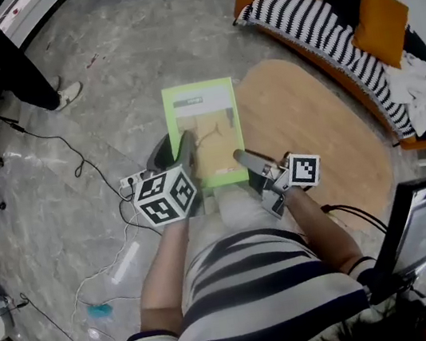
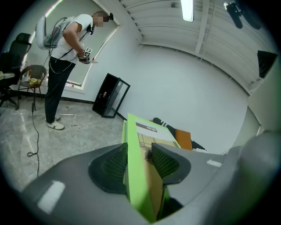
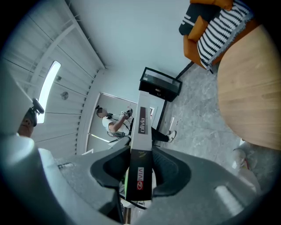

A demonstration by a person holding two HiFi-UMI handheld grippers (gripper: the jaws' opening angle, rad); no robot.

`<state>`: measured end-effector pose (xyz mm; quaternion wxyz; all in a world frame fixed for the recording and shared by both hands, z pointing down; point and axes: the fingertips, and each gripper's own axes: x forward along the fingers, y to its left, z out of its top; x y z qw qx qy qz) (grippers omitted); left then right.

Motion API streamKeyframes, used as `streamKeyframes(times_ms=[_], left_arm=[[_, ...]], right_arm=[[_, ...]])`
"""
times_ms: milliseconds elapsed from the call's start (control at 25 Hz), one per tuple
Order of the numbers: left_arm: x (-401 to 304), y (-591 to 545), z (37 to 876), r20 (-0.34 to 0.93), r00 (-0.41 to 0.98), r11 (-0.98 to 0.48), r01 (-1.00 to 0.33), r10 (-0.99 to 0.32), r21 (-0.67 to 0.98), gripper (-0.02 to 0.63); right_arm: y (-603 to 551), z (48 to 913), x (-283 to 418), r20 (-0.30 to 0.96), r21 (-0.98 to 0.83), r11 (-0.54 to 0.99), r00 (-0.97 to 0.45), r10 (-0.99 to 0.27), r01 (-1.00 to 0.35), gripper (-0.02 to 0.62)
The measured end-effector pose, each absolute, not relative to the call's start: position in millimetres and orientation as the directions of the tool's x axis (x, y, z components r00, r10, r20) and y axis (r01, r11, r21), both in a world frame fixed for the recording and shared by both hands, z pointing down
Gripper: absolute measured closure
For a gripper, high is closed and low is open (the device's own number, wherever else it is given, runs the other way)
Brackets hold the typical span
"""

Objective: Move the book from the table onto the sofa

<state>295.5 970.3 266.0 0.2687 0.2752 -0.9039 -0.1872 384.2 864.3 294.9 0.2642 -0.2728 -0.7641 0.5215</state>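
A book (image 1: 204, 126) with a bright green cover is held flat in the air over the floor, between my two grippers. My left gripper (image 1: 186, 142) is shut on its near left edge, and in the left gripper view the mesh pads clamp the book (image 2: 145, 176) at the left gripper (image 2: 139, 160). My right gripper (image 1: 241, 155) is shut on the near right corner; in the right gripper view the book's spine (image 3: 141, 145) stands between the jaws of the right gripper (image 3: 140, 169). The orange sofa (image 1: 334, 24) with striped cushions lies at the upper right.
A rounded wooden table (image 1: 311, 125) stands to the right of the book, in front of the sofa. A person in black trousers (image 1: 18, 69) stands at the far left. Cables (image 1: 74, 164) trail over the grey floor. A monitor (image 1: 424, 223) sits at the lower right.
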Motion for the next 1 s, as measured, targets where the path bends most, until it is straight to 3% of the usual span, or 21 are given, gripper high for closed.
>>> streamKeyframes(times_ms=[320,600,1000], left_arm=[[206,980,269,0.401,-0.738,0.816,-0.351,-0.543,0.46,0.437],[121,937,269,0.39,-0.73,0.809,-0.386,-0.561,0.442,0.439],[55,877,269,0.417,-0.671,0.783,-0.447,-0.613,0.432,0.44]], right_arm=[[871,302,289,0.085,-0.955,0.254,-0.675,0.733,0.155,0.446],[831,303,207,0.066,-0.953,0.251,-0.697,0.714,0.167,0.446],[779,304,150,0.056,-0.963,0.237,-0.766,0.64,0.127,0.446]])
